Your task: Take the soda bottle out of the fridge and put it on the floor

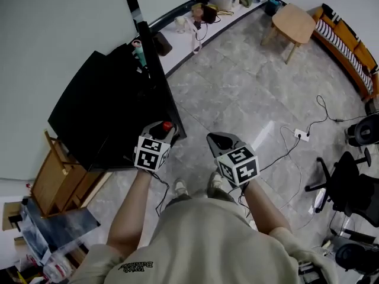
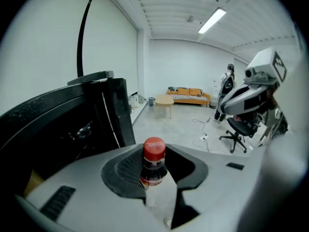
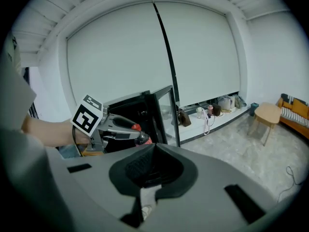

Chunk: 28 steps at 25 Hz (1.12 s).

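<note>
Soda bottle (image 2: 153,170) pinched in the left gripper (image 1: 163,129) at the black fridge's (image 1: 106,111) front edge.
The jaws clamp its neck under the red cap (image 2: 154,149); the print on cap and label is too blurred to read. The fridge stands at ten o'clock. The right gripper (image 3: 153,170) is slightly spread and empty. A wooden stool (image 1: 294,21) is at one o'clock, an office chair (image 1: 349,182) at three.

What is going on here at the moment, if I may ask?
A person holds a hand-held gripper in each hand in front of an open black fridge. The left hand-held gripper is shut on a red-capped soda bottle, which is outside the fridge, in the air, and not yet set on the floor. The right hand-held gripper hangs beside it with nothing between its jaws.
</note>
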Motion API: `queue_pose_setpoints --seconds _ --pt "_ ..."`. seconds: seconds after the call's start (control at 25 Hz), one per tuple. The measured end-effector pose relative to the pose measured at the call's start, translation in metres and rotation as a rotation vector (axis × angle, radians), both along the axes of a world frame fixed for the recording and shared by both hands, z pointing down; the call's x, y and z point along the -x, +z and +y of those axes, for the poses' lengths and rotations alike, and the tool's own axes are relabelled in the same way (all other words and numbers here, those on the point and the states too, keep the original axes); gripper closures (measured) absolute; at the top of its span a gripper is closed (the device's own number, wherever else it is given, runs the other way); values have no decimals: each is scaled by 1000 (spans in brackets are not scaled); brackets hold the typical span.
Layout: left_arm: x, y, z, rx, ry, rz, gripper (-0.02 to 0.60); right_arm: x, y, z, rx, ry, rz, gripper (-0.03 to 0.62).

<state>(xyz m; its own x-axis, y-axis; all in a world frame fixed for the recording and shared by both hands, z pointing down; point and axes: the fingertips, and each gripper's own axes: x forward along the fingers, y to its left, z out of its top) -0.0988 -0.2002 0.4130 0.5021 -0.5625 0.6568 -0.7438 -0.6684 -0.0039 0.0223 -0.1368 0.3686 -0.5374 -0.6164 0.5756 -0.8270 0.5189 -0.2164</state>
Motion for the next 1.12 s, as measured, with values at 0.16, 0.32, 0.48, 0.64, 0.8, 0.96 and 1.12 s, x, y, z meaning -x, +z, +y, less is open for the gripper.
queue_pose_setpoints --seconds 0.16,0.32,0.48,0.64,0.8,0.96,1.12 --pt "-25 -2 5 11 71 -21 453 -26 3 8 3 64 9 597" --pt "-44 5 10 32 123 -39 453 -47 15 17 28 112 18 597" --pt "-61 18 16 48 163 -58 453 -63 33 26 54 125 54 597" --pt "-71 41 14 59 188 -77 453 -74 58 23 93 142 62 597" --pt "-80 74 22 86 216 -95 454 -84 90 24 147 155 61 597" --pt "-87 108 27 111 233 -111 453 -90 127 23 185 172 50 597" --pt "-97 147 26 130 229 -103 453 -97 177 20 230 193 45 597"
